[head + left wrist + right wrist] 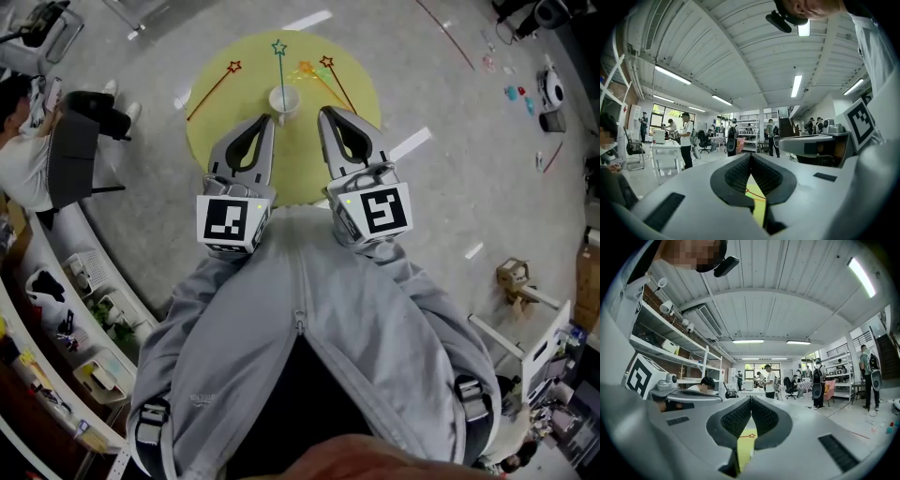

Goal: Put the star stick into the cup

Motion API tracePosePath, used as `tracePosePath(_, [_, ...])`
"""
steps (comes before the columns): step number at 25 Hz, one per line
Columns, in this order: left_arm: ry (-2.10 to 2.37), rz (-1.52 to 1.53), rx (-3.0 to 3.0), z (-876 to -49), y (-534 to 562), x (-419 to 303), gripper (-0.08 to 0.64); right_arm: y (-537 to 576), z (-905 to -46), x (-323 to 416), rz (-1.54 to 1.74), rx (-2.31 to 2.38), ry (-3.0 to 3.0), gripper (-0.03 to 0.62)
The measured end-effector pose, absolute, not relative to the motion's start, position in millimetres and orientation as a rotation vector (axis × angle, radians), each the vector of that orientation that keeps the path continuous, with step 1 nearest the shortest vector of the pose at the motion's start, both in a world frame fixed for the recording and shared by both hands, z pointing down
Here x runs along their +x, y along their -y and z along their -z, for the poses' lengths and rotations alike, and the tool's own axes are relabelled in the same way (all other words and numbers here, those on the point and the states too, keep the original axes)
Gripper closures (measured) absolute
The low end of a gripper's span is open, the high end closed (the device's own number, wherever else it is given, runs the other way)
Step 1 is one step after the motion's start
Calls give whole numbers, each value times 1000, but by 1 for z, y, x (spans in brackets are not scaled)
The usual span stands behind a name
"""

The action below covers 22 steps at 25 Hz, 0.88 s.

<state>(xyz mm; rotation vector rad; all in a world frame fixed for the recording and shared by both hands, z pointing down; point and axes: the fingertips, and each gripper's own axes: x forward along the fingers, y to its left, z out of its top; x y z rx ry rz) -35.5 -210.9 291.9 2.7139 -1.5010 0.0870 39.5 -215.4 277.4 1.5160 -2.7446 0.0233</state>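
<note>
Holding both tools low over my yellow round table [208, 127], side by side. Left gripper [268, 120] and right gripper [324, 113] pressed together, empty, tips flanking the white cup [283, 99]. The teal star stick [278, 58] stands in it. The cup shows only in head view; my right gripper view gives just a red star stick [752, 436] on yellow.

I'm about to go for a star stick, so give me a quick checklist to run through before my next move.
1. Cup upright on the yellow table: ok.
2. A stick free to grasp: ok. The red-star stick lies left of the cup, apart from the others.
3. Left hand-held gripper empty: ok, jaws together with nothing between them.
4. Right hand-held gripper empty: ok, jaws together on nothing.
5. Jaws ready to take a stick: not ok, both are shut and must open first.
6. Blue-star stick already in the cup: cannot tell. Its lower end meets the rim.
</note>
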Motion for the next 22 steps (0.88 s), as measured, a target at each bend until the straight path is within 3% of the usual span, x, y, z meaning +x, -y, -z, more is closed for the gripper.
tracePosePath(22, [1445, -70, 2735, -297, 220, -32, 543, 227, -289, 29, -36, 1465, 2763, 560])
